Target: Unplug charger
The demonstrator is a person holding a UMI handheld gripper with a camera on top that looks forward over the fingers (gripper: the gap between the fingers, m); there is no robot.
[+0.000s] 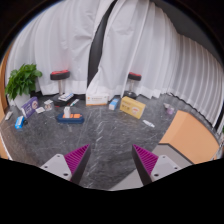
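We see the tongs (110, 160) held level and pointing across the counter (110, 135), raised a little above its near edge. The two fingers, each with a magenta pad (77, 157), stand spread wide apart with nothing between them; only grey counter top shows in the gap. The hand that carries them is out of view.

Along the far edge of the counter small things lie in a loose row, all well beyond the fingers. At the far left corner stands a green plant (22, 78). Next to it are a few small boxes (33, 105) that we cannot read. Toward the middle lies a dark tray with orange on it (70, 115). Right of the middle lies a flat tan box (133, 107), with a small blue and white item (114, 103) just beside it. At the right edge sits a large orange box (190, 137), cut off by the border.

We cannot make out a charger, plug or socket with any certainty; the items are too small to tell. Behind the counter hangs a white curtain (65, 40) with a dark strip (97, 45) running down it.
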